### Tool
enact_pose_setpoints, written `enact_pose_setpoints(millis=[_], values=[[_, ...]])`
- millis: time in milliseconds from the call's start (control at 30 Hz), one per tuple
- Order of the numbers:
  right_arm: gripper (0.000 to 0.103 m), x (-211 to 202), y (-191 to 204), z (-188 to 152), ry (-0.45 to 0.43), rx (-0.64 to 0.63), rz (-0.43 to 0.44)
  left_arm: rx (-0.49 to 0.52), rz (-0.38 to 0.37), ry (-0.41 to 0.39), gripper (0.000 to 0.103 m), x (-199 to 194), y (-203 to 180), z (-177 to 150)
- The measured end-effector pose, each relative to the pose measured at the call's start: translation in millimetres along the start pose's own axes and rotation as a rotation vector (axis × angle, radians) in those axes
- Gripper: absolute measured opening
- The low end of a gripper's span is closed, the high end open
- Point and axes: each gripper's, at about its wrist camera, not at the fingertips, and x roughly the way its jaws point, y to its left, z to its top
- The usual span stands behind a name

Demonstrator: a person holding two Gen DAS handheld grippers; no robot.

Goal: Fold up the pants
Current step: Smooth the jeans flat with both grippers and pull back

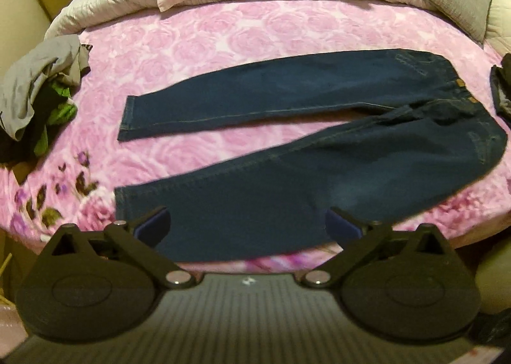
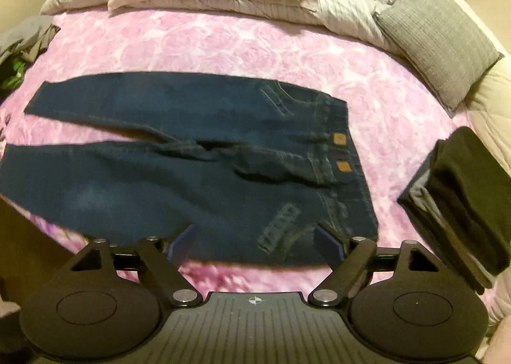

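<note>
Left wrist view: jeans [image 1: 287, 140] lie flat near the bed's [image 1: 223, 38] front edge, legs splayed. Left gripper [image 1: 247, 226] and right gripper [image 2: 257, 241] hover, fingers wide and empty (likely to pinch the near leg and hip).

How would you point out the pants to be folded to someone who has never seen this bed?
On the pink rose-print bedspread, look at the middle, between the crumpled grey and green clothes and the folded dark stack. The jeans lie spread flat, dark blue denim, legs apart, two tan patches at the waistband.

Dim warm light, soft blur, fisheye-bent edges
</note>
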Motion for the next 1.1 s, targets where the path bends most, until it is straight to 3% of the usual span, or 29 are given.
enact_pose_setpoints(millis=[167, 400, 1100], values=[[0.080, -4.1, -7.0, -12.5, 0.025, -0.015, 0.005, 0.017, 0.009, 0.030, 0.102, -7.3, -19.5, -13.7], [0.080, -10.4, -7.5, -16.2, 0.035, -0.005, 0.015, 0.052, 0.019, 0.048, 0.102, -5.2, -19.3, -20.3], [0.081, 7.2, -0.5, -3.5, 0.077, -0.009, 0.023, 0.053, -0.014, 0.090, 0.102, 7.8, -17.6, -8.7]])
